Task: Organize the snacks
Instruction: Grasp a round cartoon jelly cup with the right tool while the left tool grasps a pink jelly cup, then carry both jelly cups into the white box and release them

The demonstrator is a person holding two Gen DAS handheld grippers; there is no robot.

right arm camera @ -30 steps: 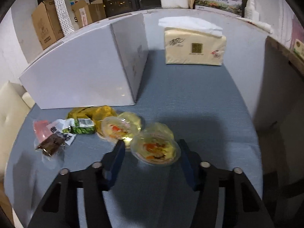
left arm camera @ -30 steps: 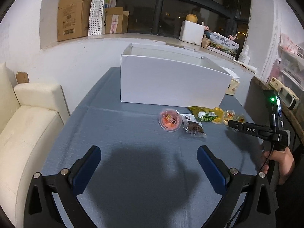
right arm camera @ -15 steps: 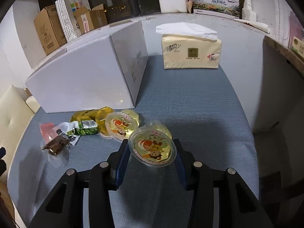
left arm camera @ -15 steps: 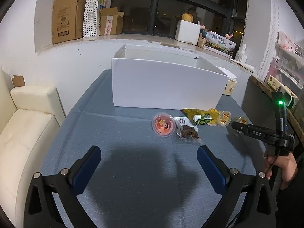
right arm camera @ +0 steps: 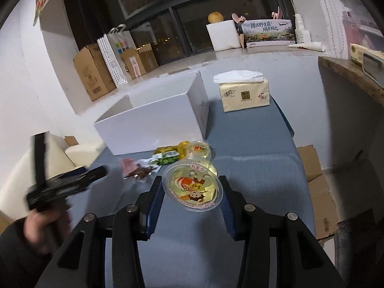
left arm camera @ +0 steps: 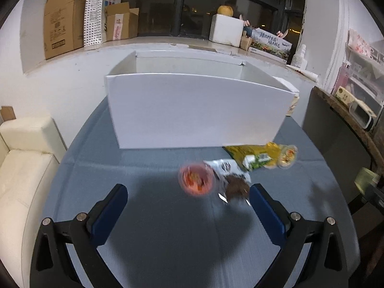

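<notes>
the right gripper [right arm camera: 192, 198] pinches a yellow jelly cup [right arm camera: 192, 187] between its blue pads [right arm camera: 153, 199], one pad on each side of the cup, which is clear of the blue table [right arm camera: 252, 168] with its printed lid tilted toward the camera. just past it on the table sit a second yellow jelly cup [right arm camera: 200, 149], a green and yellow packet [right arm camera: 168, 157], a clear packet with a brown snack [right arm camera: 140, 172] and a pink cup [right arm camera: 128, 164], all bunched together in front of the white box [right arm camera: 153, 124]. at the left of this view a hand [right arm camera: 45, 225] grips the left gripper's black handle, blurred. in the left wrist view the left gripper [left arm camera: 188, 198] hangs above the table with its jaws spread wide and nothing between them; beyond its fingertips lie the pink cup [left arm camera: 196, 178] and the brown snack packet [left arm camera: 234, 186], both blurred, then the green and yellow packet [left arm camera: 249, 157] and the second yellow cup [left arm camera: 286, 157] near the box's right corner. the white box [left arm camera: 196, 110] stands open-topped behind them. a pack of tissues [right arm camera: 244, 93] sits on the table beside the box. a cream sofa [left arm camera: 24, 168] stands left of the table, and cardboard boxes [left arm camera: 63, 16] line the window ledge at the back.
</notes>
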